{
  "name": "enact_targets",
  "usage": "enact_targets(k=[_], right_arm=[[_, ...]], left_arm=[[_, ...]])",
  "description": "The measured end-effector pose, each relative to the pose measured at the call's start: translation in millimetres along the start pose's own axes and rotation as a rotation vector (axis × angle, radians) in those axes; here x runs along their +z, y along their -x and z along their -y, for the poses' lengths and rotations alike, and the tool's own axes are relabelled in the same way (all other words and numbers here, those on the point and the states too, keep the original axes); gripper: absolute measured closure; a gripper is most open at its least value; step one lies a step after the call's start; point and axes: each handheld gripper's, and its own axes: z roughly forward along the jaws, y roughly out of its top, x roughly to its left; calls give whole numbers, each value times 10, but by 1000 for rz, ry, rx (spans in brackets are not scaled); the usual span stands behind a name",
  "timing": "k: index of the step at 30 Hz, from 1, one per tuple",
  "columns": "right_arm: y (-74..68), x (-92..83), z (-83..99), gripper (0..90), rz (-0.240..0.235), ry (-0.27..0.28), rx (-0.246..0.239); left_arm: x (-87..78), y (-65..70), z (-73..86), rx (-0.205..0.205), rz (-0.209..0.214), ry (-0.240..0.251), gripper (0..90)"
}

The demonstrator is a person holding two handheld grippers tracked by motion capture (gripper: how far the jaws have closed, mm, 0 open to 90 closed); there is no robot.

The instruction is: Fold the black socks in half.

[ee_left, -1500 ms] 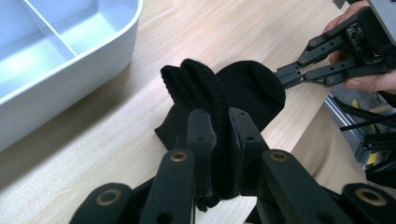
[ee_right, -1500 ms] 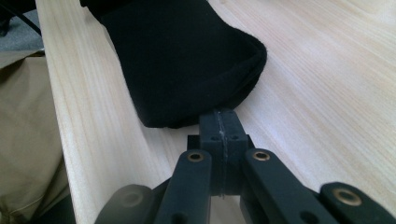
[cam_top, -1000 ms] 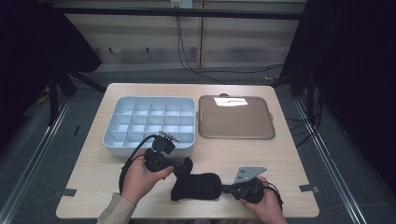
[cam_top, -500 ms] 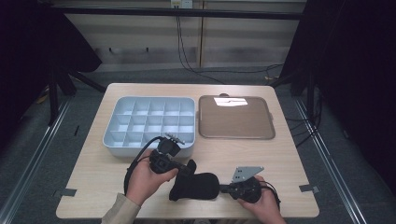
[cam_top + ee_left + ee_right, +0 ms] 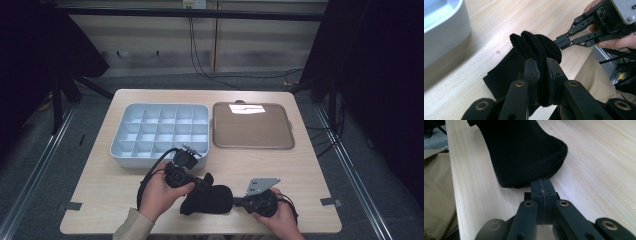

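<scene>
Now the left gripper (image 5: 541, 82) pinches a fold of the black sock (image 5: 207, 199) at the table's (image 5: 300, 165) near edge, the right gripper (image 5: 543, 192) clamps its hem; the compartment box (image 5: 160, 131) and brown tray (image 5: 252, 127) sit empty, so any sorting looks undone.

**Hidden edges and buried cloth**

In the left gripper view, the left gripper (image 5: 543, 75) covers the pinched fold of the black sock (image 5: 529, 50), and the white tray (image 5: 444, 27) is cut off by the top and left edges. In the right gripper view, the right gripper (image 5: 543, 188) has its jaws pressed together at the sock's rim; whether any cloth sits between them cannot be told. The sock's far end runs off the top edge. In the high view, both forearms are cut by the bottom edge.
</scene>
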Motion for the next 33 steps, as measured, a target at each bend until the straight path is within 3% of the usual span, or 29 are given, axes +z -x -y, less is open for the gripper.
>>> enact_targets(k=[15, 26, 33], right_arm=[[-29, 42, -30, 900, -3, 2, -12], [-37, 46, -30, 900, -5, 1, -13], [-41, 50, -32, 900, -4, 3, -11]], left_arm=[[124, 58, -29, 21, 7, -27, 802], [268, 50, -18, 15, -28, -57, 802], [331, 32, -11, 10, -20, -64, 801]])
